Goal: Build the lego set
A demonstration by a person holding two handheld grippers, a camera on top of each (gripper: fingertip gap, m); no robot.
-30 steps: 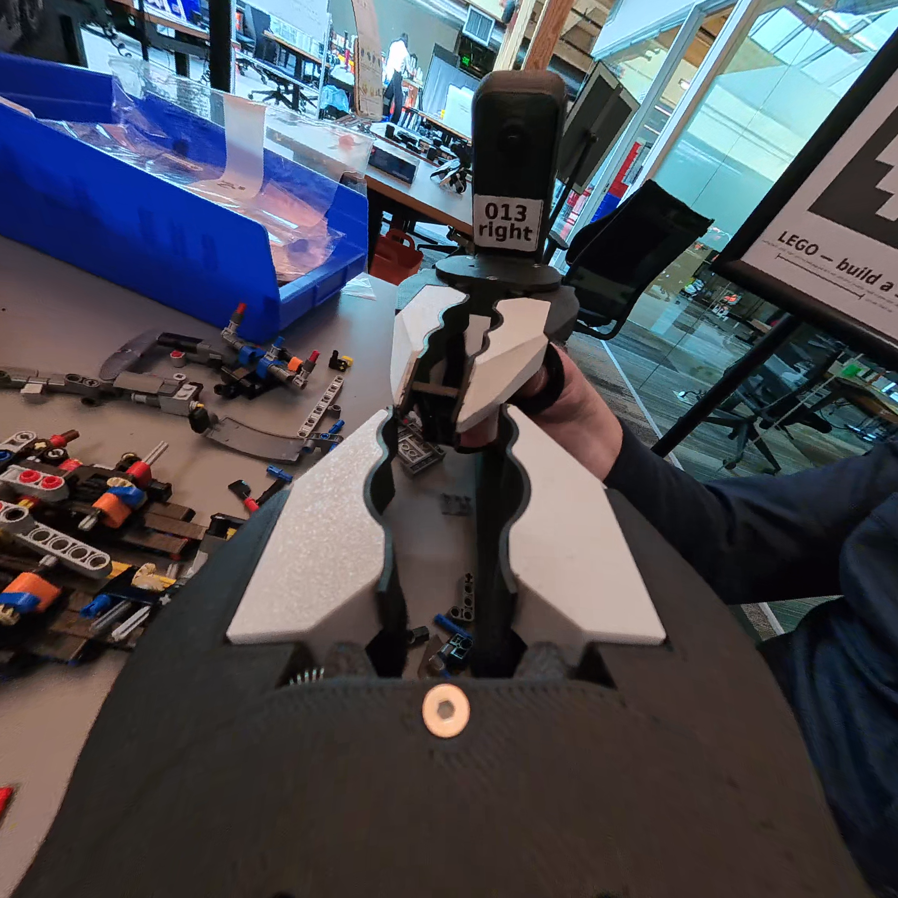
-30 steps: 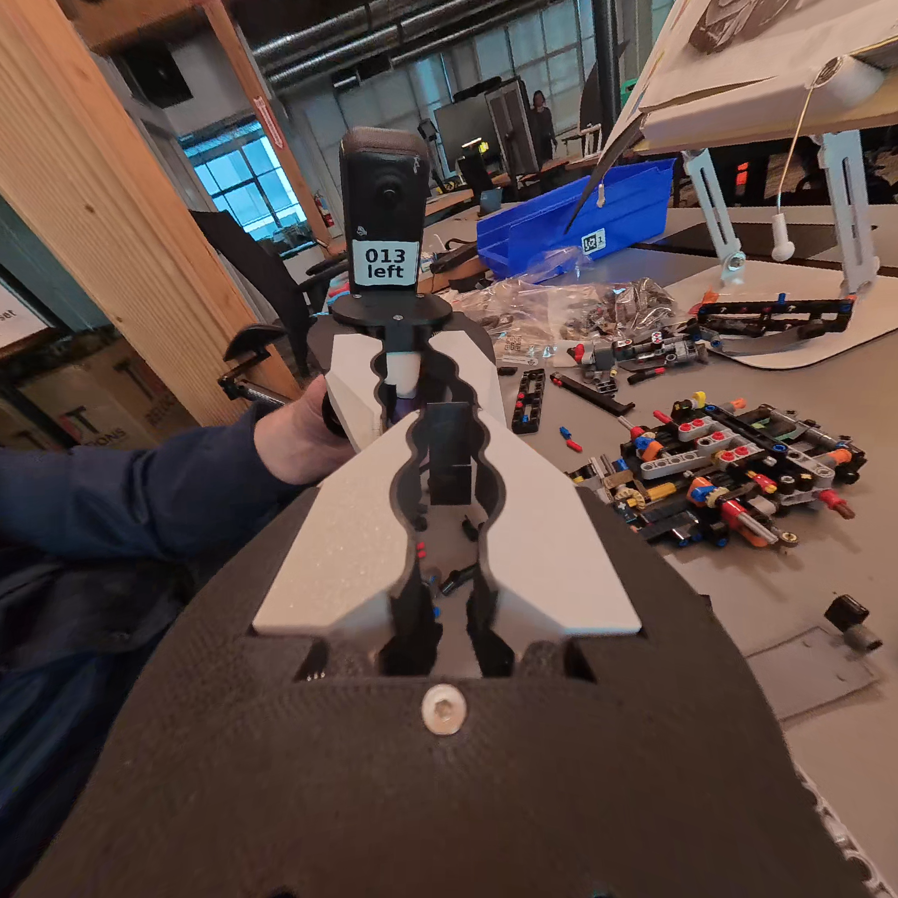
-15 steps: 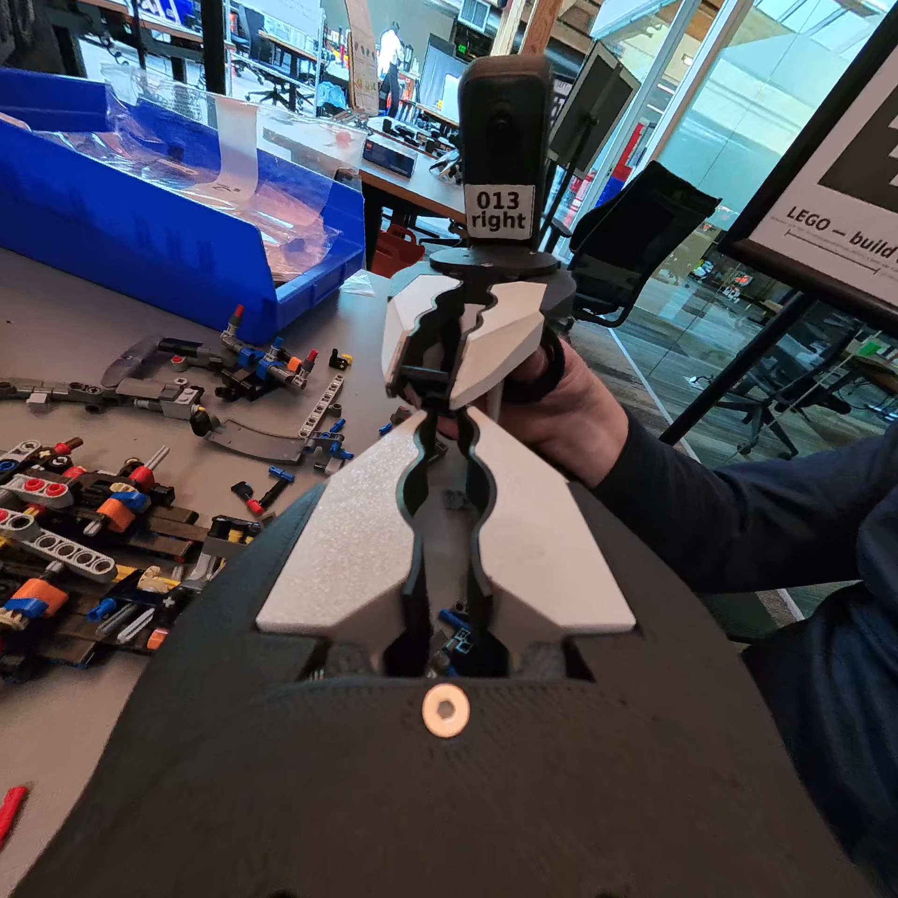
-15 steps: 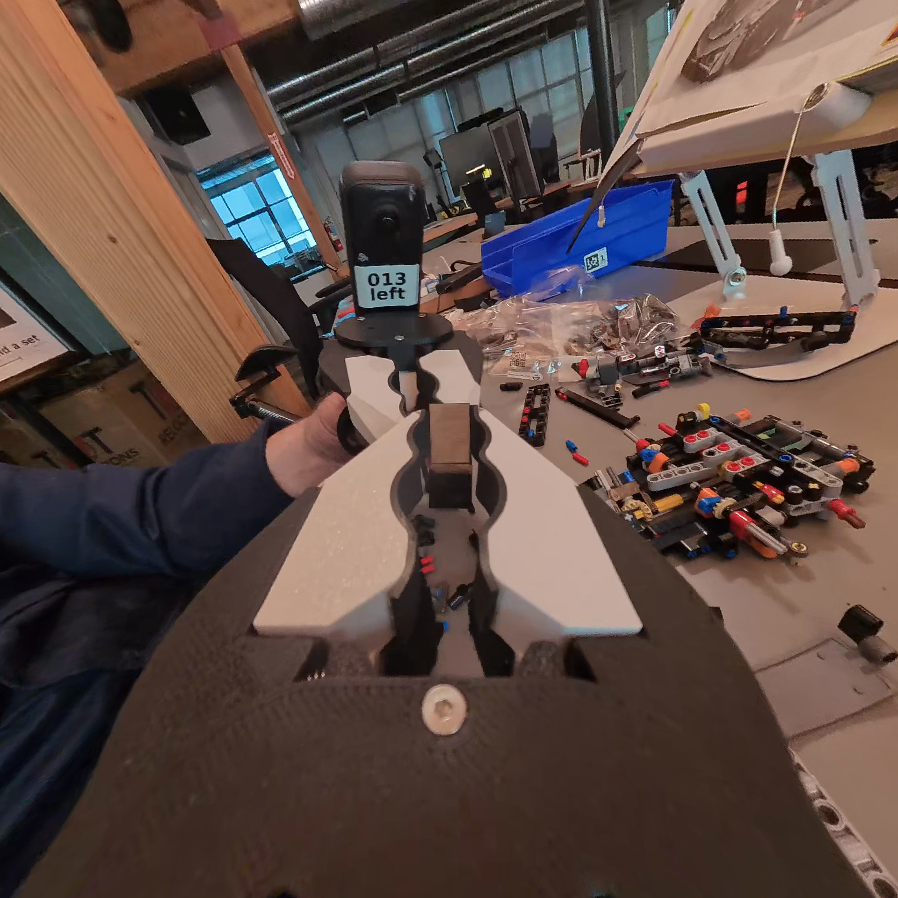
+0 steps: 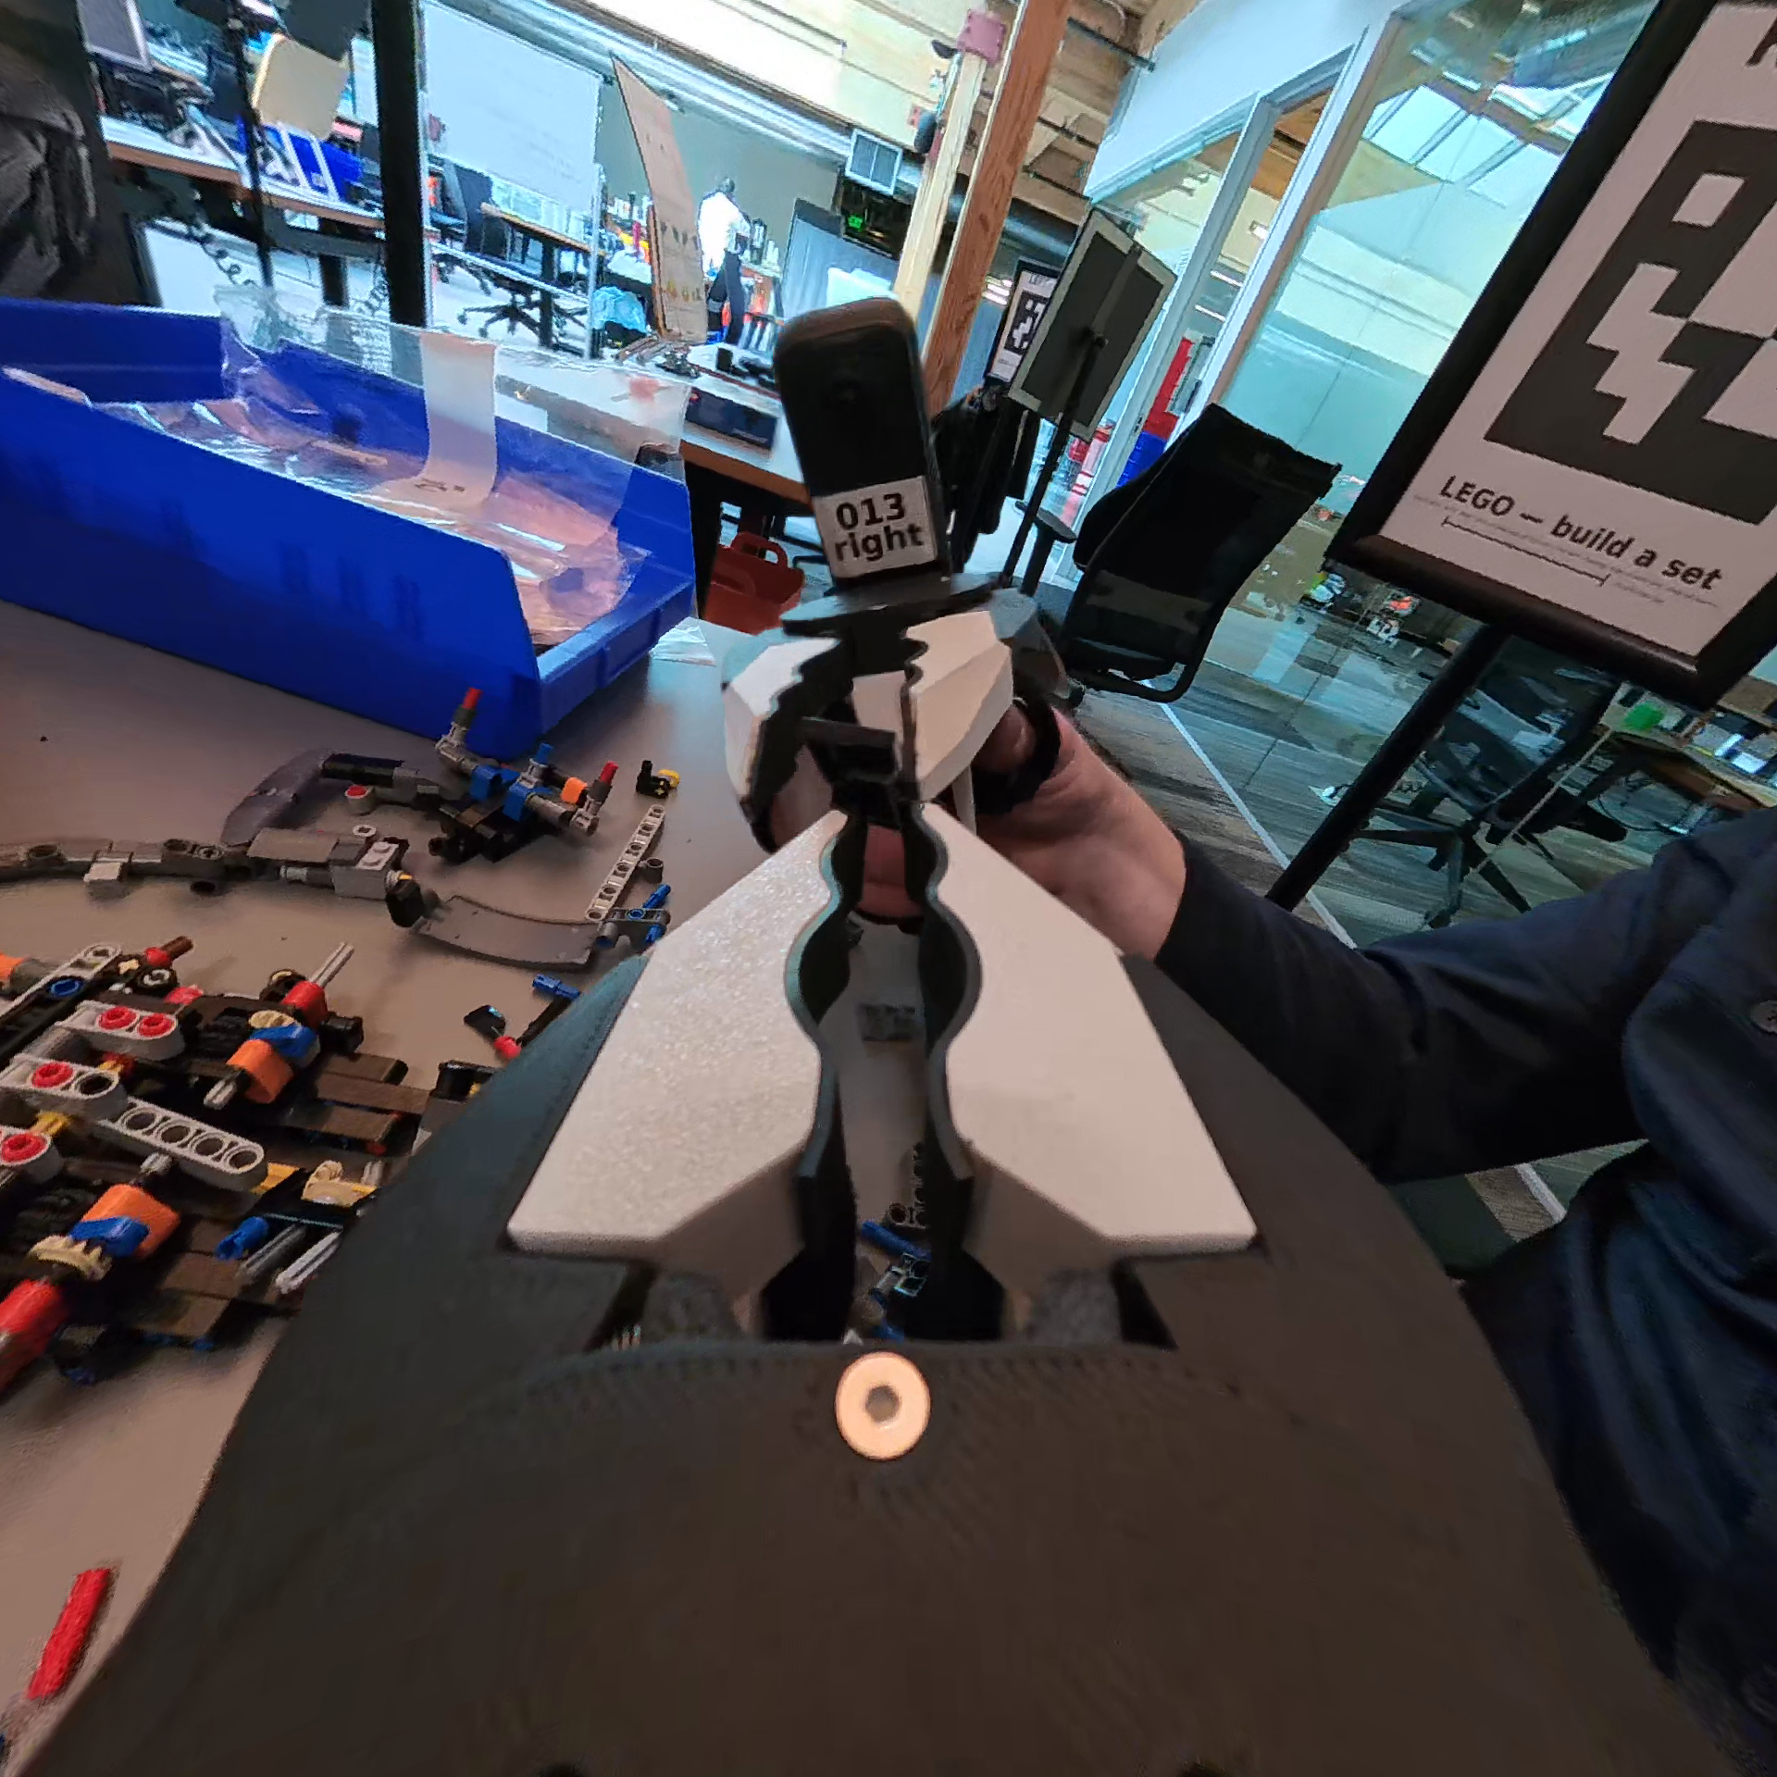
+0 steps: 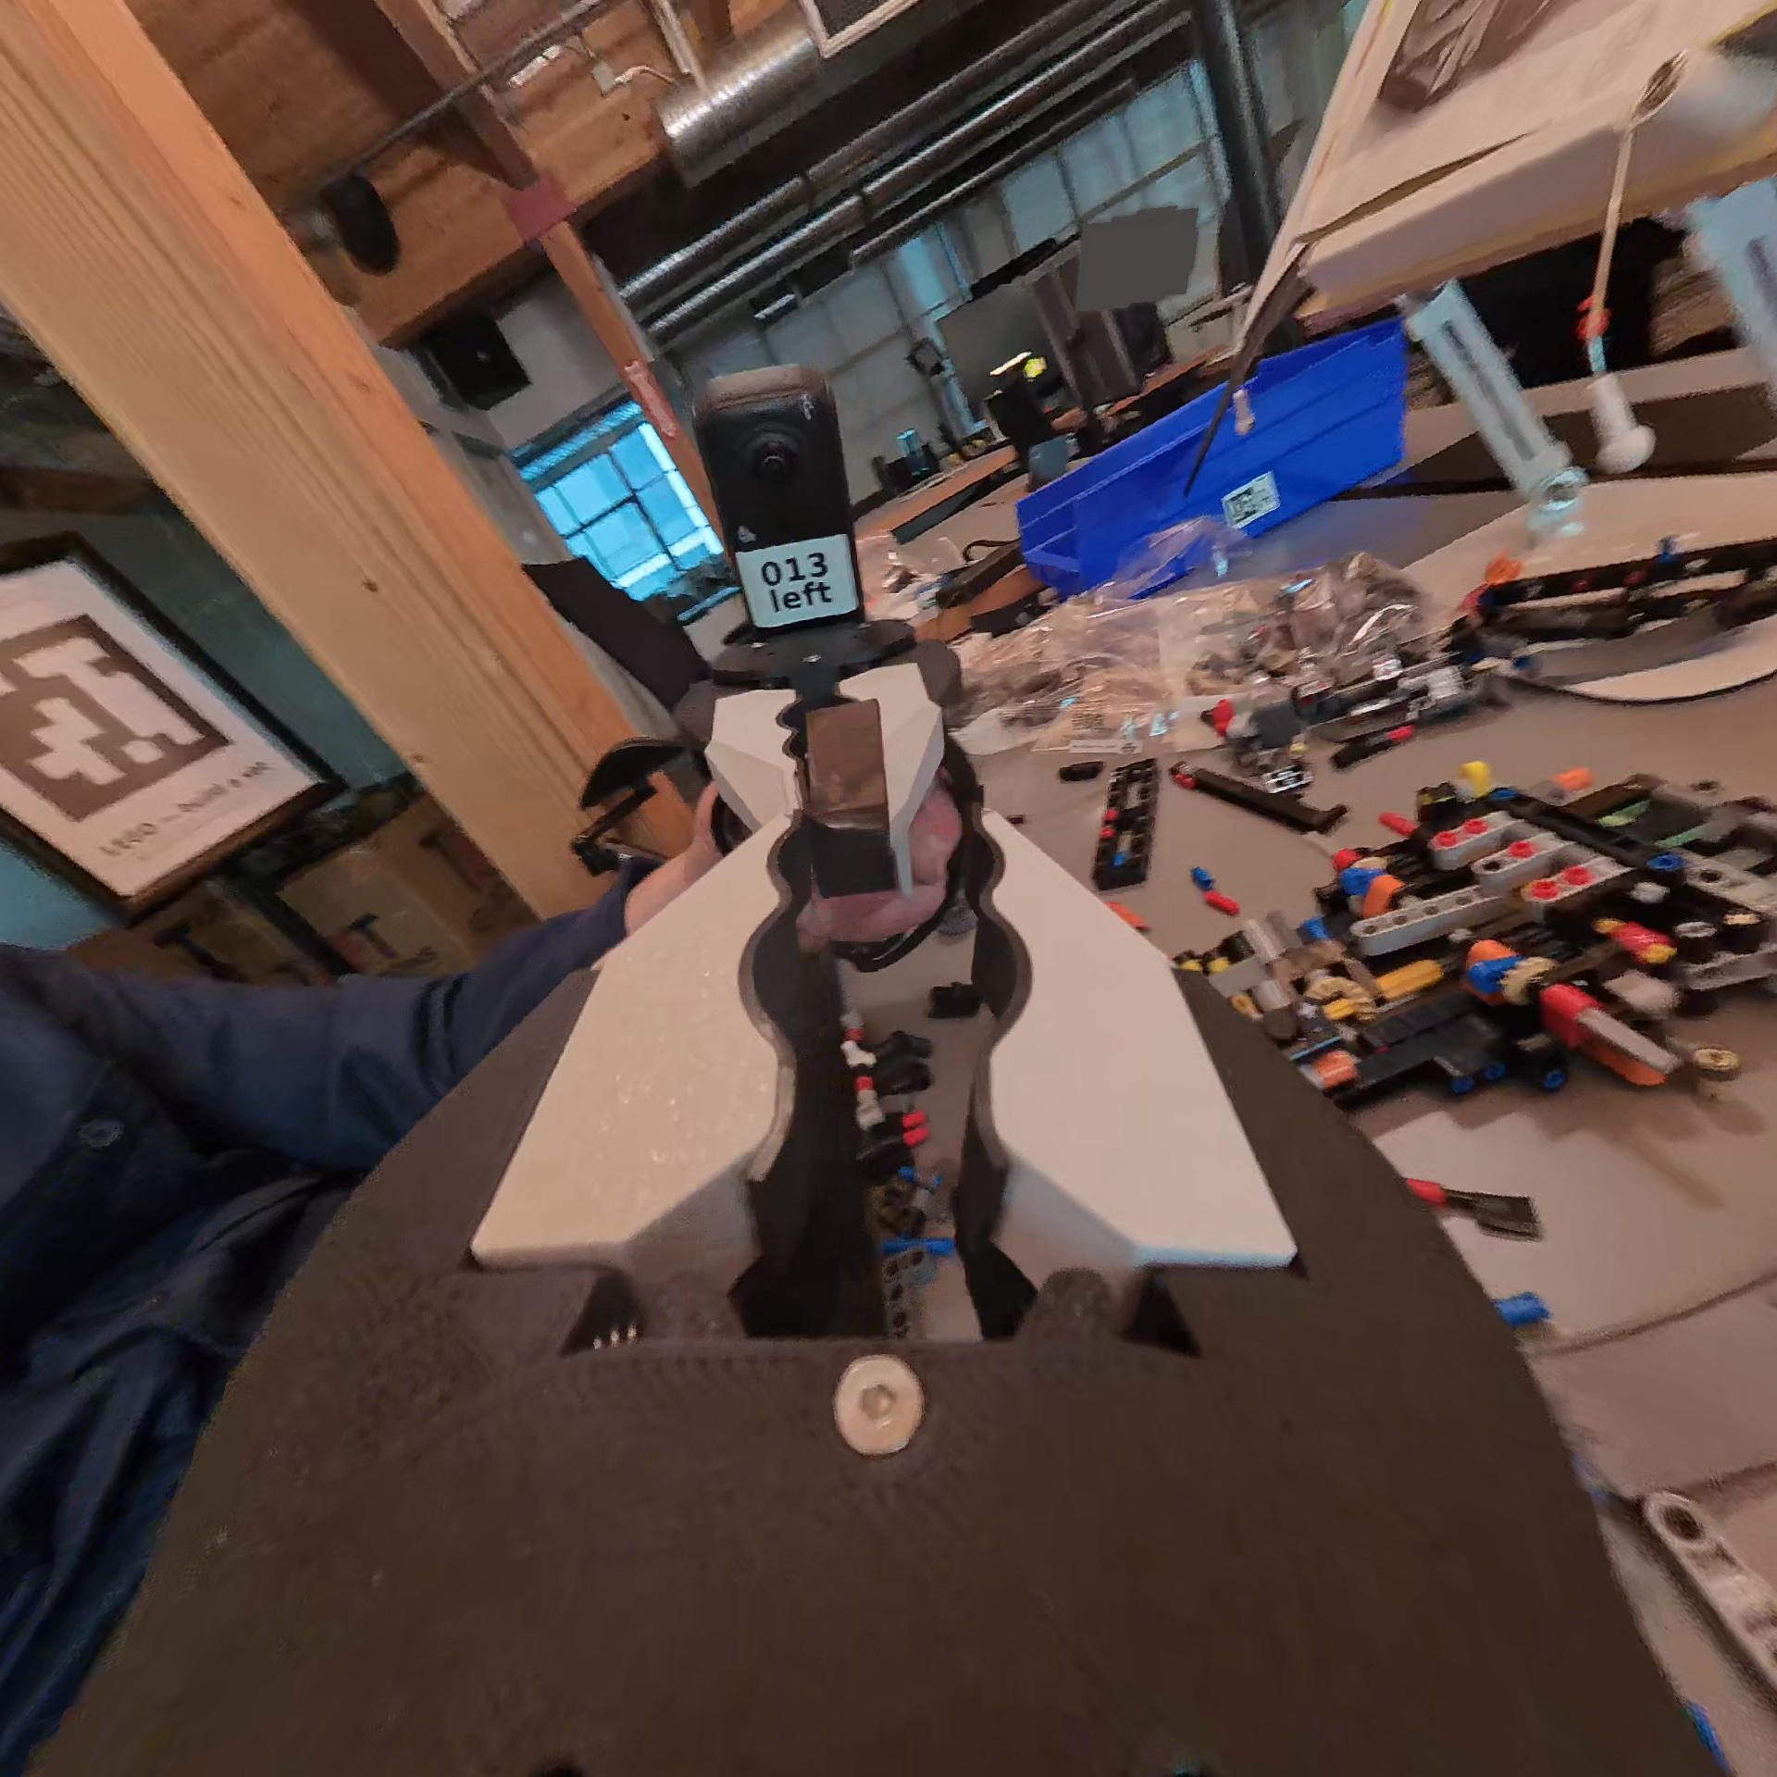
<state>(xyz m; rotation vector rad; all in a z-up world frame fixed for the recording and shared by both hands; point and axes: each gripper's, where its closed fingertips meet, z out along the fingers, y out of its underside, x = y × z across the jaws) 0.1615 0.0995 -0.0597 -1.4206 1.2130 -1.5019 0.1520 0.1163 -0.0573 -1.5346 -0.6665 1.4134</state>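
Both grippers meet tip to tip in the air over the table's near edge. A small black lego piece (image 5: 856, 755) sits between them; in the right wrist view it is a dark block (image 6: 846, 769). My left gripper (image 5: 880, 837) has its jaws nearly together on the piece's near end. My right gripper (image 6: 875, 851) has the same piece between its fingertips, and its white fingers (image 5: 962, 712) show facing me in the left wrist view. The partly built multicoloured model (image 5: 192, 1077) lies on the grey table (image 5: 144, 731), also in the right wrist view (image 6: 1500, 923).
A blue bin (image 5: 288, 577) with plastic wrap stands behind the parts. Grey and black sub-assemblies (image 5: 519, 798) and loose pins lie around. Bags of parts (image 6: 1202, 635) and a raised booklet stand (image 6: 1490, 144) are farther back. A framed sign (image 5: 1587, 385) stands beyond the table edge. The grippers are tip to tip, or close to it.
My left gripper's jaws have closed from wide open to nearly together around the black piece. Both grippers have risen and drawn closer, tip to tip.
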